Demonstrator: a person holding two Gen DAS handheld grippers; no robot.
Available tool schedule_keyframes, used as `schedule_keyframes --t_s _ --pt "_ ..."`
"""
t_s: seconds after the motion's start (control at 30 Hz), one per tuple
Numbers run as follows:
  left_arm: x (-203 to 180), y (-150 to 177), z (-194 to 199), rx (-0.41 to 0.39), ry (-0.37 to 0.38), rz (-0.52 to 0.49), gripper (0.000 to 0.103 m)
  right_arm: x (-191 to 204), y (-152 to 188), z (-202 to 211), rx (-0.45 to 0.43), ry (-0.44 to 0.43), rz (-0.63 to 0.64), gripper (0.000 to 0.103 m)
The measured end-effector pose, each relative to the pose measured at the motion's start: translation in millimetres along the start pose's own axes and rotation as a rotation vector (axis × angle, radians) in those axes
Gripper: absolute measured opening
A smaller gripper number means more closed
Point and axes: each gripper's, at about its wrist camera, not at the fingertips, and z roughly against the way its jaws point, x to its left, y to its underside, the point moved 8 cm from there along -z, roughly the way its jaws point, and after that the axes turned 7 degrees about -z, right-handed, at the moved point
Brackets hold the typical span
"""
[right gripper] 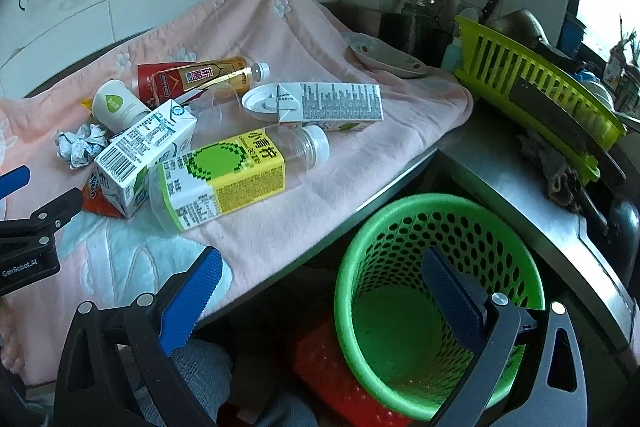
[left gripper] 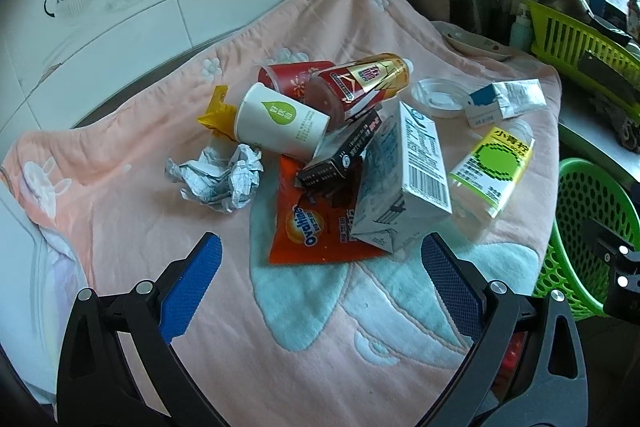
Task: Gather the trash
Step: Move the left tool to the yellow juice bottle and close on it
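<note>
Pink towelling (left gripper: 132, 211) covers the worktop, and the trash sits heaped on it, none yet in the green basket (right gripper: 400, 223), which stands empty below the worktop's right edge. Both pairs of tongs are spread wide and hold nothing: the left tongs (left gripper: 320, 267) hang just short of the orange Ovaltine wrapper (left gripper: 316, 231), the right tongs (right gripper: 322, 283) partly over the basket mouth. The heap is the hazard. A white carton (left gripper: 416, 167) leans on a dark box (left gripper: 344, 151), with a paper cup (left gripper: 280, 125) and a red-gold bottle (left gripper: 368, 79) stacked behind, so lifting any lower piece would likely tip the rest, and the round bottle could roll. A clear bottle with a yellow-green label (right gripper: 228, 175) lies nearest the towel's right edge and might slide off, missing the basket. The crumpled paper (left gripper: 220, 179) lies apart on the left with bare towel around it, the easiest approach. The towel looks soft and loose, I think, so a dragged fingertip could bunch it. To the right, a lime dish rack (right gripper: 536, 83) crowds the worktop.
</note>
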Motion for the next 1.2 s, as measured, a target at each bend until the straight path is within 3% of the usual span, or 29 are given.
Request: schedule_keyframes --t_s 0.5,0.87,1.2 --pt "15.4 -20.2 -12.6 0.006 0.042 0.021 0.098 6.0 -39.8 -34.2 0.051 -0.072 -0.003 0.094" --pt "-18.6 -47.4 -44.1 0.091 0.269 0.006 0.097 -3.6 -31.8 -40.2 0.067 -0.066 -0.026 0.088" --pt "-33.2 -50.7 -67.0 0.162 0.353 0.042 0.091 -14.7 -33.4 -37.7 0.055 -0.06 -0.025 0.088"
